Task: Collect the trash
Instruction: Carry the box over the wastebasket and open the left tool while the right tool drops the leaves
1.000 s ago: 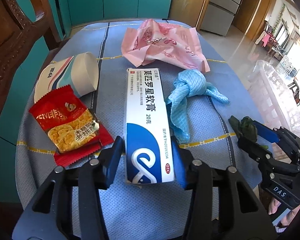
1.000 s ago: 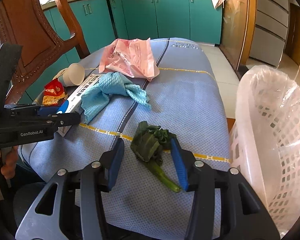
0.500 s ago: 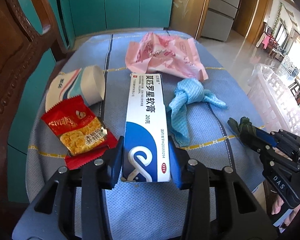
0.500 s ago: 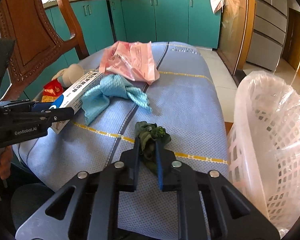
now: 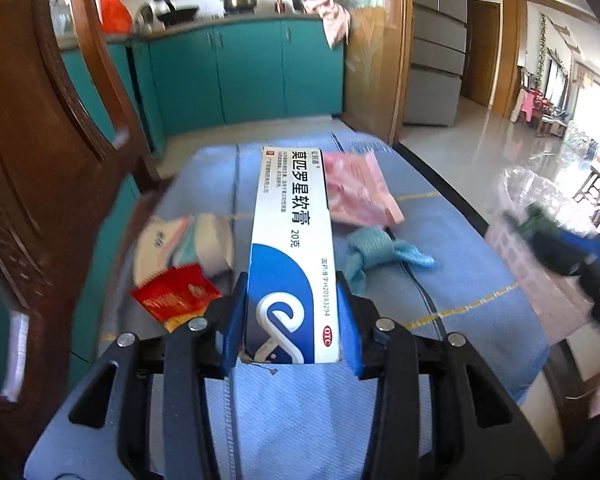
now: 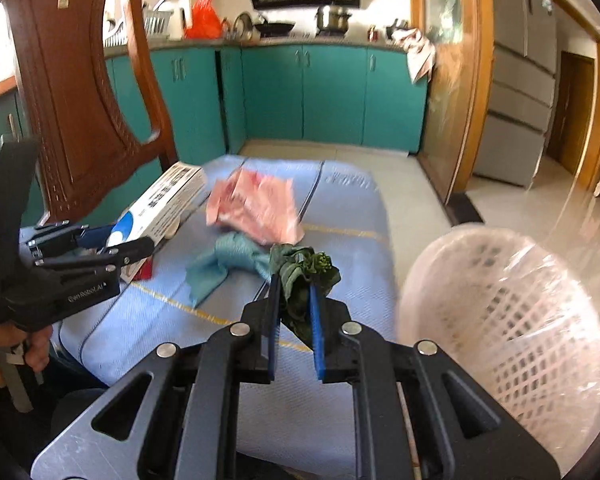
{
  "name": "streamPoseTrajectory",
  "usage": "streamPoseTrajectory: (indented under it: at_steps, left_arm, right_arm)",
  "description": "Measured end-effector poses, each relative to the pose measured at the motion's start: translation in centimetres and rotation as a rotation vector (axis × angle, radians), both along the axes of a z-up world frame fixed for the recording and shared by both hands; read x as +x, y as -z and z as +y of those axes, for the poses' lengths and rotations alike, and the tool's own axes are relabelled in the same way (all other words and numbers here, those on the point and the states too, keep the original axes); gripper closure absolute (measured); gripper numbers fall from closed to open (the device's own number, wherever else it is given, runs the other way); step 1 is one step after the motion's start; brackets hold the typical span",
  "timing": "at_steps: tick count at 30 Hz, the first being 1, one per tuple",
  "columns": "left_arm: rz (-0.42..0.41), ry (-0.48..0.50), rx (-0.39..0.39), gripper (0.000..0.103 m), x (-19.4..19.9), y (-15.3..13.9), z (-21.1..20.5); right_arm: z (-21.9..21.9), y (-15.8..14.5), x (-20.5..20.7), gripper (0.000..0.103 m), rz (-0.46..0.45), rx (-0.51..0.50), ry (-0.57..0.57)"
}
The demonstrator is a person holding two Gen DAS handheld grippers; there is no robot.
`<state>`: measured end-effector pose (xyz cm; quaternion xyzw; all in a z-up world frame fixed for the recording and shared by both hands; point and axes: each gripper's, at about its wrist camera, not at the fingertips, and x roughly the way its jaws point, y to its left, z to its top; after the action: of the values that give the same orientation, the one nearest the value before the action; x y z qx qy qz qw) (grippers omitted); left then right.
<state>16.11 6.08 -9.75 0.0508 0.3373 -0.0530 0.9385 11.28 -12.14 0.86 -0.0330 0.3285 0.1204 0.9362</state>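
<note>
My left gripper (image 5: 292,292) is shut on a long white and blue ointment box (image 5: 292,240) and holds it above the blue tablecloth (image 5: 440,272); the box also shows in the right wrist view (image 6: 160,208). My right gripper (image 6: 294,292) is shut on a wilted green vegetable (image 6: 304,272) and holds it raised above the cloth, left of the white lined trash basket (image 6: 500,312). On the cloth lie a pink plastic bag (image 5: 356,188), a blue knotted rag (image 5: 376,248), a red snack wrapper (image 5: 176,296) and a tipped paper cup (image 5: 188,244).
A carved wooden chair back (image 5: 32,184) stands close on the left. Teal kitchen cabinets (image 5: 244,72) line the far wall. The basket stands off the table's right side, blurred in the left wrist view (image 5: 540,208). The left gripper shows at the left in the right wrist view (image 6: 92,264).
My left gripper has lifted the ointment box off the cloth. My right gripper closed on the vegetable, lifted it, and moved up beside the basket.
</note>
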Motion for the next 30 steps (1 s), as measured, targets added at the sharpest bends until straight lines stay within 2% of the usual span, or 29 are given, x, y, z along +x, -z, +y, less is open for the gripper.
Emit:
streamPoseTrajectory:
  at_steps: [3, 9, 16, 22, 26, 30]
  left_arm:
    - [-0.064, -0.054, 0.074, 0.061, -0.6, -1.2, -0.6]
    - [-0.098, -0.037, 0.045, 0.061, -2.0, -3.8, -3.3]
    - [-0.095, 0.139, -0.011, 0.061, -2.8, -5.5, -11.4]
    - [-0.038, 0.339, -0.089, 0.061, -2.7, -5.1, -19.2]
    - [0.02, 0.407, -0.094, 0.061, -1.9, -3.6, -23.1]
    - [0.051, 0.428, -0.083, 0.061, -1.8, -2.6, -25.5]
  right_arm:
    - [-2.0, -1.7, -0.9, 0.089, -0.041, 0.006, 0.042]
    - [-7.1, -3.3, -2.4, 0.089, -0.087, -0.007, 0.15]
    - [-14.0, -3.8, -4.7, 0.089, -0.104, 0.014, 0.283]
    - [-18.9, -3.8, -6.6, 0.089, -0.107, 0.056, 0.362]
    - [-20.8, -3.4, -7.6, 0.089, -0.107, 0.073, 0.391]
    - [-21.9, -2.9, -8.1, 0.089, -0.106, 0.085, 0.411]
